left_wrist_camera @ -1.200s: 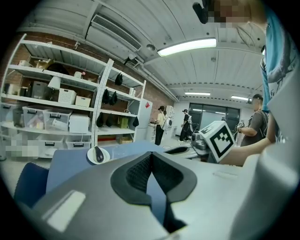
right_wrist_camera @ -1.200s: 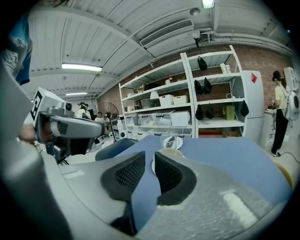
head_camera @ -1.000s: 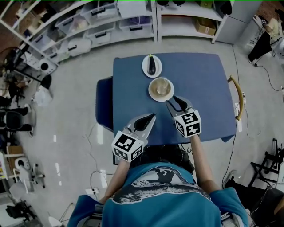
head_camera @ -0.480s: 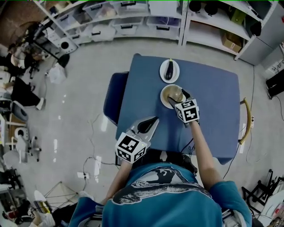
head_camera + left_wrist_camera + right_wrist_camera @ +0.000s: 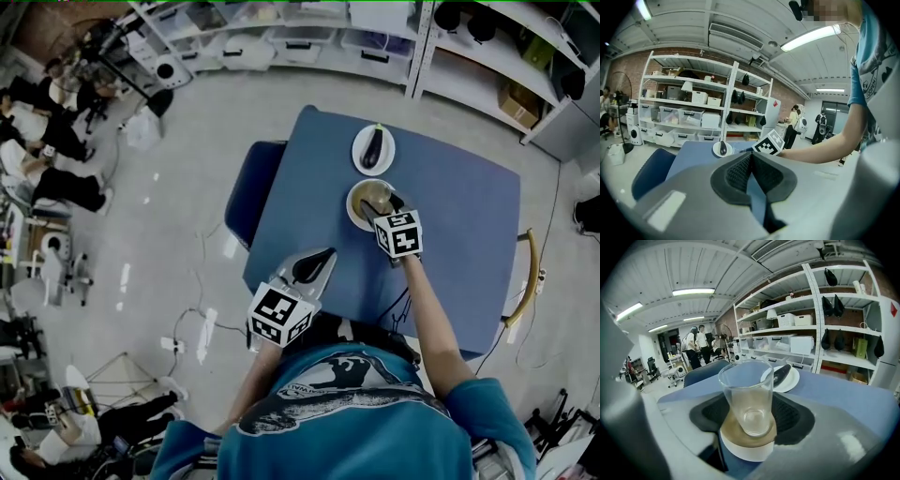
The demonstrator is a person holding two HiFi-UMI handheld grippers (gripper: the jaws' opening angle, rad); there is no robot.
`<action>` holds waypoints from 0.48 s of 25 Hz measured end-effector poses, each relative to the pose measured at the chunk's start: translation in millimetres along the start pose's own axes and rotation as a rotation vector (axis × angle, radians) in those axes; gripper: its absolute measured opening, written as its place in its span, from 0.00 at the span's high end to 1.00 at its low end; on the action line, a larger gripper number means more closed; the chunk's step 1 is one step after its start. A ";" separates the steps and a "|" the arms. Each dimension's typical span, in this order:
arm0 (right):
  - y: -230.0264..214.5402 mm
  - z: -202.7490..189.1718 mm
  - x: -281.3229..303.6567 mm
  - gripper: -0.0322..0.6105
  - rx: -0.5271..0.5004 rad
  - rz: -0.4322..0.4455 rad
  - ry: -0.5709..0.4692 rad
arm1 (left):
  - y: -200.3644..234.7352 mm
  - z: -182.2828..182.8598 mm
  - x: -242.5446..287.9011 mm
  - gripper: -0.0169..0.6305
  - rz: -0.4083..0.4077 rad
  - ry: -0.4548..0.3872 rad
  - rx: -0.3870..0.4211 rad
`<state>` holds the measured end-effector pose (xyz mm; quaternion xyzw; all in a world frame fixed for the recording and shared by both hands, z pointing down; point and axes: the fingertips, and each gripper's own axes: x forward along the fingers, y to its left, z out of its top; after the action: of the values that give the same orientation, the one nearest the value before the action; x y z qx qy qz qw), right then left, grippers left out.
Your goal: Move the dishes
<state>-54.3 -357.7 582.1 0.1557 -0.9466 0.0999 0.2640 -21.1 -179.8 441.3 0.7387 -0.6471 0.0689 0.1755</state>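
**1. Blue chair** [image 5: 251, 192]. Pushed against the left edge of the blue table [image 5: 459, 253]. No part in the step.

**2. Left gripper** [image 5: 750, 157]. Held over the near edge of the table, well apart from the dishes. Pad tips closed together, nothing between them. Idle, and best kept out of the other arm's path.

**3. White plate** [image 5: 360, 159]. At the far side of the table, carrying a dark aubergine [image 5: 373, 147]. Just beyond the saucer and apart from it. Untouched.

**4. Clear glass** [image 5: 747, 397]. Empty and upright, standing on a brown-topped saucer [image 5: 743, 451] past the middle of the table. Directly between the right jaws.

**5. Right gripper** [image 5: 382, 204]. Jaws apart, one pad on each side of the glass, just now closing in. No firm press on the walls evident yet.

**Handling note.** Likely step: taking hold of the glass.
- Centre the pads on the lower half of the wall.
- Close evenly, so that neither pad shoves the glass across the saucer.
- Squeeze gently, since smooth glass may slip or tip.
- Lift straight up and leave the saucer lying flat.
- Keep clear of the plate behind.
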 end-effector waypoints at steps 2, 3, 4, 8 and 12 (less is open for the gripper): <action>0.6 0.1 -0.4 0.52 -0.018 0.011 -0.005 | 1.4 -0.2 -2.2 0.95 0.021 -0.003 -0.008; 1.0 -0.5 -0.9 0.52 -0.025 0.013 -0.008 | 2.3 -0.6 -3.4 0.95 0.031 -0.003 -0.010; 1.5 -1.0 -1.5 0.52 -0.030 0.014 -0.010 | 3.6 -1.1 -4.9 0.95 0.040 -0.003 -0.012; 6.8 -0.2 -5.6 0.52 -0.049 0.021 -0.021 | 8.5 -3.2 -11.5 0.95 0.067 -0.003 -0.014; 12.0 15.8 -18.4 0.52 -0.045 0.041 -0.076 | 9.8 -5.5 -13.7 0.95 0.075 0.000 -0.017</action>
<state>-50.9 -346.3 557.8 0.1341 -0.9609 0.0781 0.2294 -32.0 -166.2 443.6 0.7125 -0.6747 0.0701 0.1793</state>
